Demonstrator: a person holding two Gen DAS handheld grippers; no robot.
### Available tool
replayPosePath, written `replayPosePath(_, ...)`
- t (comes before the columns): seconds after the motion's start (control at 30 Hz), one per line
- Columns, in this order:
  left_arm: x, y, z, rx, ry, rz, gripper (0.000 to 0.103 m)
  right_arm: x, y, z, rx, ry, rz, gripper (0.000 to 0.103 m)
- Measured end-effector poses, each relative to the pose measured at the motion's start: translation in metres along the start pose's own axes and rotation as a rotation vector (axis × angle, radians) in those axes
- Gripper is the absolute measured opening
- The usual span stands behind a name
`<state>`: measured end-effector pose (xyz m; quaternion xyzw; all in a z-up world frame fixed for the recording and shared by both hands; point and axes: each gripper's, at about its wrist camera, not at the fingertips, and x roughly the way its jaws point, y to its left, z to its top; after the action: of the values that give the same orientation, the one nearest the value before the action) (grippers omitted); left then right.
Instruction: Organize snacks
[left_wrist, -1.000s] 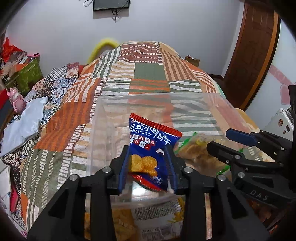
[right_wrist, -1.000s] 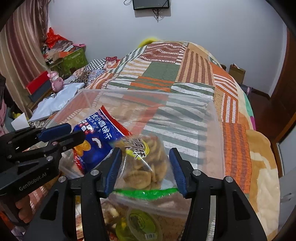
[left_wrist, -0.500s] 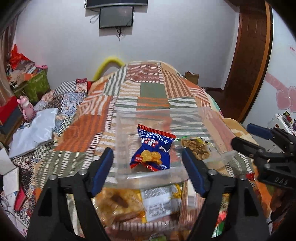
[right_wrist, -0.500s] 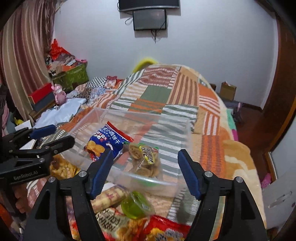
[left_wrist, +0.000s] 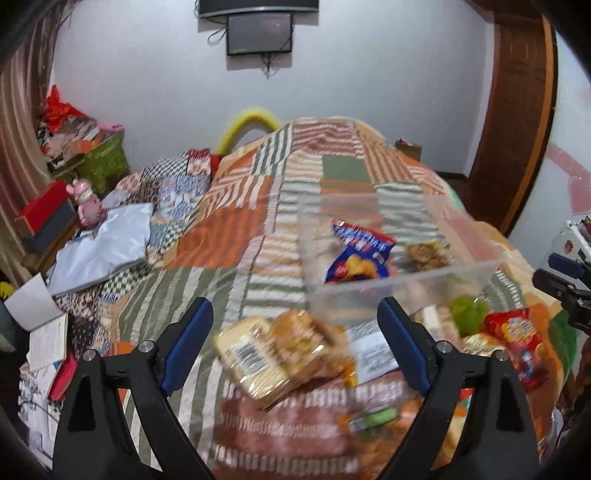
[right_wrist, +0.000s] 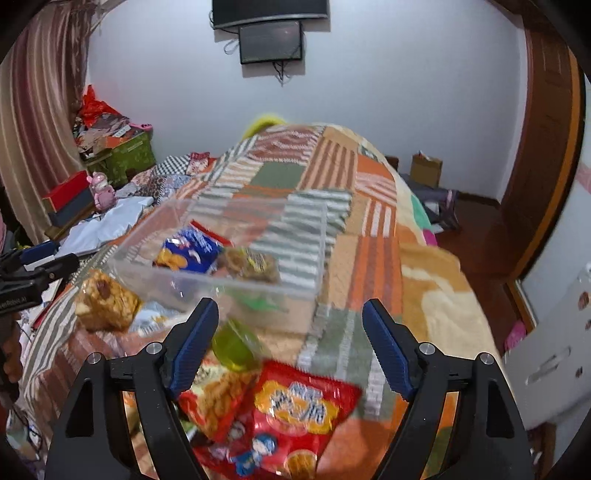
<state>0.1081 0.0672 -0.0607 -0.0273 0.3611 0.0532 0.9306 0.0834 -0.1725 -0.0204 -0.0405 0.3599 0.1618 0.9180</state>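
Your left gripper (left_wrist: 295, 339) and right gripper (right_wrist: 290, 343) are both opening, empty. The red crinkly foil snack bag (right_wrist: 295, 410) lies at six o'clock from the clear plastic bin (right_wrist: 221, 284); it looks light and slippery, so pinch its sealed edge.

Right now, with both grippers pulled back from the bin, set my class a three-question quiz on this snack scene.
1. True or false: the clear plastic bin already holds the blue biscuit packet.
2. Which lies nearest the right gripper? A) the red snack bag B) the pink toy C) the cardboard box
3. Fill in: the round jelly cup outside the bin is ____ in colour.

Key: 1 true; 2 A; 3 green.
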Motion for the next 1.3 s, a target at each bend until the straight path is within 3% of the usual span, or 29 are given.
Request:
replayPosePath(0.23,0.02,0.016,-0.025,-0.028,0.072,0.007,0.091,0.009,-0.006,-0.032,0.008,0.072,-0.039,0.078)
replayPosePath(0.5,0.034,0.01,-0.028,-0.037,0.07,-0.025,0.09,0.02,-0.011,-0.055,0.041,0.141,-0.041,0.078)
replayPosePath(0.63,0.042,0.003,-0.027,-0.03,0.087,-0.05,0.075,0.025,-0.009,-0.061,0.042,0.158,-0.038,0.08)
replayPosePath(0.8,0.054,-0.006,-0.03,-0.029,0.125,-0.09,0.067,0.026,-0.007,-0.061,0.039,0.155,-0.049,0.084)
replayPosePath(0.97,0.057,-0.019,-0.032,-0.002,0.126,-0.111,0.066,0.03,-0.015,-0.065,0.065,0.169,-0.021,0.091)
replayPosePath(1.17,0.058,-0.028,-0.031,0.02,0.109,-0.09,0.064,0.027,-0.022,-0.07,0.092,0.182,0.012,0.091)
replayPosePath(1.3,0.069,-0.027,-0.032,0.007,0.14,-0.086,0.043,0.031,-0.016,-0.073,0.071,0.208,0.029,0.091)
